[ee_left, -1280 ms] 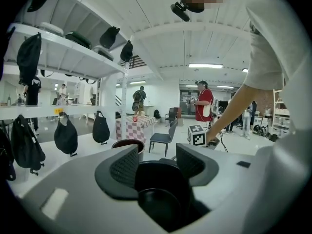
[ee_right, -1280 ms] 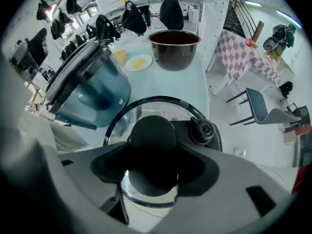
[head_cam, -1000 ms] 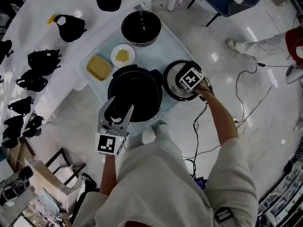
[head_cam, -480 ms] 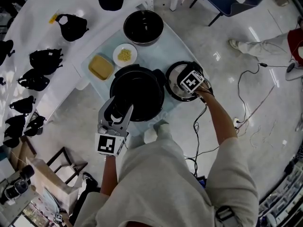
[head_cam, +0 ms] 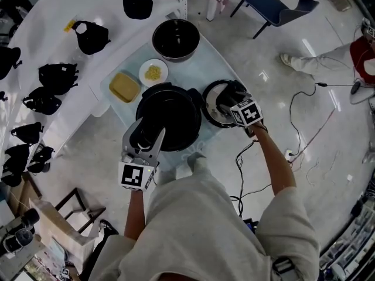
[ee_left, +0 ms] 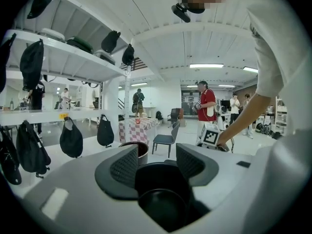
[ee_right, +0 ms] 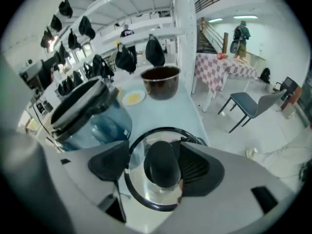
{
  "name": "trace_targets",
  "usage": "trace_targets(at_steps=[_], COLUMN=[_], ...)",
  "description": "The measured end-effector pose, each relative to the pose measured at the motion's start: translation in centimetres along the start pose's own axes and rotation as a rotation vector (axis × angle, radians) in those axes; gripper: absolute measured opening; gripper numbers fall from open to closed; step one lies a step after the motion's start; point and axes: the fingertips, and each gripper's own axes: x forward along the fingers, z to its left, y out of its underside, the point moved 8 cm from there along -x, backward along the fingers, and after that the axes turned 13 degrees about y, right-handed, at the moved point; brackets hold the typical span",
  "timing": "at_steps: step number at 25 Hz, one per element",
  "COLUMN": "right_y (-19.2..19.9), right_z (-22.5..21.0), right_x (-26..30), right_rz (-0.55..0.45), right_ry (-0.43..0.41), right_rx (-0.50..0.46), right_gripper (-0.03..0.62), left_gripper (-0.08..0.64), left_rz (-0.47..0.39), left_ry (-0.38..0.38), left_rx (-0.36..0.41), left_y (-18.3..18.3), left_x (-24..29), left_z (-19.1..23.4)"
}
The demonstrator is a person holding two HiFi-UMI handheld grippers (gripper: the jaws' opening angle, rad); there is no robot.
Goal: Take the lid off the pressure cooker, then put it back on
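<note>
Grips the near edge of the open pressure cooker [head_cam: 170,113] with the left gripper [head_cam: 146,138] at lower centre of the head view, jaws partway apart, pressed on a black part of it. To the right, poises the right gripper [ee_right: 161,162] over the glass lid [head_cam: 212,107], flat on the table [head_cam: 205,69] just beside the cooker. Has just been opening those jaws, now wide and loose around the lid's knob [ee_right: 163,162]. Farther up, shows a small plate [head_cam: 153,72] of yellow bits and a dark bowl [head_cam: 176,39].
</note>
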Motion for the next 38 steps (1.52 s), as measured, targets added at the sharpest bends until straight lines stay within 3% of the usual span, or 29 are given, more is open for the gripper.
trace_targets(at_steps=[6, 13, 18, 24, 28, 38], right_y=[-0.9, -1.4, -2.5, -2.3, -1.6, 0.7], right_z=[2.3, 7.9, 10.0, 10.4, 9.4, 3.7], right_x=[-8.4, -18.6, -21.7, -20.5, -18.5, -7.5], right_rz=[-0.400, -0.720, -0.815, -0.775, -0.697, -0.309], right_ry=[0.070, 0.128, 0.144, 0.154, 0.156, 0.109], right_rx=[0.265, 0.301, 0.322, 0.282, 0.254, 0.201], right_gripper=[0.296, 0.267, 0.264, 0.268, 0.281, 0.307], left_gripper=[0.227, 0.227, 0.227, 0.227, 0.227, 0.225], left_rz=[-0.026, -0.065, -0.092, -0.096, -0.095, -0.087], left_ry=[0.015, 0.015, 0.017, 0.006, 0.002, -0.013], left_rx=[0.026, 0.016, -0.022, -0.023, -0.025, -0.038], left_y=[-0.5, -0.9, -0.5, -0.3, -0.2, -0.2], left_x=[0.1, -0.2, -0.9, -1.8, -1.9, -1.8], left_z=[0.1, 0.8, 1.0, 1.6, 1.6, 2.1])
